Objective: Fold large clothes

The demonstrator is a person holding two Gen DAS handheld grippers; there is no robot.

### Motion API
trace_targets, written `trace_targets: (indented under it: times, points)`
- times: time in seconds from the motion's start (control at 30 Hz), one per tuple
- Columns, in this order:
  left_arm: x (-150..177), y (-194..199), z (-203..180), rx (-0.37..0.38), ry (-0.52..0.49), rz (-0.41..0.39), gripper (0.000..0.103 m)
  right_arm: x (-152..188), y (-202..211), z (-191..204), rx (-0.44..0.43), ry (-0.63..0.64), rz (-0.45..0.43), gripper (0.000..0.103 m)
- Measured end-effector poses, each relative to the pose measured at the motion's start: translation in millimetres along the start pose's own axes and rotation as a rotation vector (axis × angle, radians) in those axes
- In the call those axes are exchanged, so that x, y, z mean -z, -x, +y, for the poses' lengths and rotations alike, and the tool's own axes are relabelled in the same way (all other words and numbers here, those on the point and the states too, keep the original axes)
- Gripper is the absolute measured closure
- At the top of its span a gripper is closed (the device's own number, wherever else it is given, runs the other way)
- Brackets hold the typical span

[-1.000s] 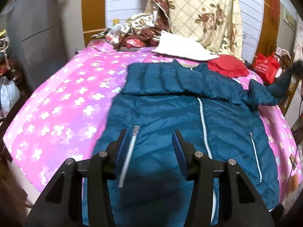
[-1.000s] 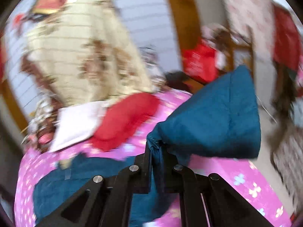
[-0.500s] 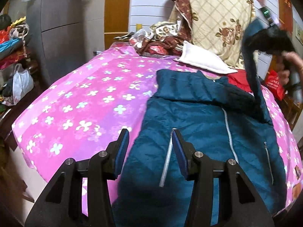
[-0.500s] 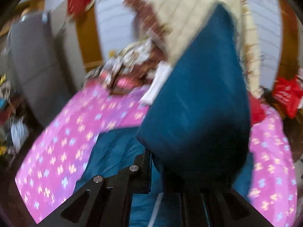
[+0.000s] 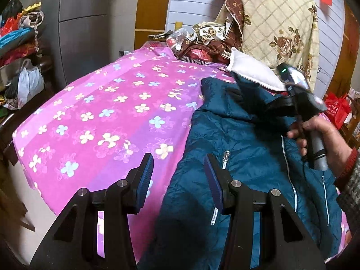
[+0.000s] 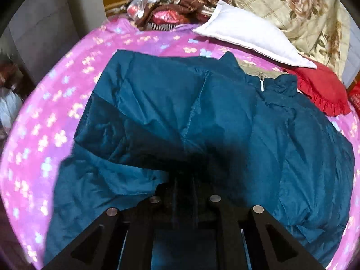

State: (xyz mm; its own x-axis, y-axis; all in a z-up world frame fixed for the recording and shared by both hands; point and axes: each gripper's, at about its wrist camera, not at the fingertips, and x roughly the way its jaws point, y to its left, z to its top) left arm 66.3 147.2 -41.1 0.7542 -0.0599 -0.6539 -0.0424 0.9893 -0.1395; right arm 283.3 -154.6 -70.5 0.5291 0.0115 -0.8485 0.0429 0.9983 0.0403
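Observation:
A teal puffer jacket [image 5: 243,157] lies front up on a pink flowered bed [image 5: 108,117]. My left gripper [image 5: 178,171] is open and empty, hovering over the jacket's left edge near a pocket zipper [image 5: 225,157]. My right gripper [image 6: 183,180] is shut on the jacket's sleeve [image 6: 180,112], which is laid across the chest of the jacket [image 6: 303,157] towards the left. In the left wrist view the right gripper [image 5: 274,105] shows over the jacket's upper chest, held by a hand [image 5: 319,132].
A white pillow [image 6: 252,33], a red frilled cushion [image 6: 324,92] and a flowered quilt [image 5: 276,22] lie at the head of the bed. A grey wardrobe [image 5: 85,29] and bags [image 5: 29,83] stand left. A red bag [image 5: 337,108] is at the right.
My right gripper has swung the sleeve from out at the right, up over the jacket, and down across its chest. My left gripper has shifted left towards the jacket's edge.

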Motion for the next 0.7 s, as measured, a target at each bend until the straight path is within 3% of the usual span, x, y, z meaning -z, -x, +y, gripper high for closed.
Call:
trace_targets:
  times: [0.1,0.17,0.2,0.3,0.43,0.6,0.7]
  points:
    - [1.3,-1.7,-0.7,0.002,0.001,0.007,0.057,-4.9,25.0,-9.7,-0.035,-0.001,-0.044,0.087]
    - [1.3,-1.7,-1.0,0.001,0.002,0.006,0.057,-3.5,38.7,-8.9,-0.042,0.016,-0.079,0.054]
    - [1.4,-1.9,-1.2,0.002,0.003,0.006,0.057,-4.9,44.9,-6.3,-0.031,0.03,-0.097,0.049]
    - [1.3,-2.1,-2.6,0.007,0.001,0.013,0.057,-3.9,58.5,7.8,0.048,0.131,-0.149,0.048]
    - [0.1,-0.5,-1.6,0.004,0.003,0.005,0.057,-5.2,80.6,0.4,-0.032,0.031,-0.249,0.048]
    - [0.6,-1.5,-2.4,0.01,-0.004,0.0,0.057,-15.2,35.7,-3.7,0.045,0.0,-0.127,0.048]
    - [1.4,-7.2,-1.4,0.001,-0.008,0.011,0.057,-22.4,-6.3,-13.1,0.036,-0.073,-0.029,0.048]
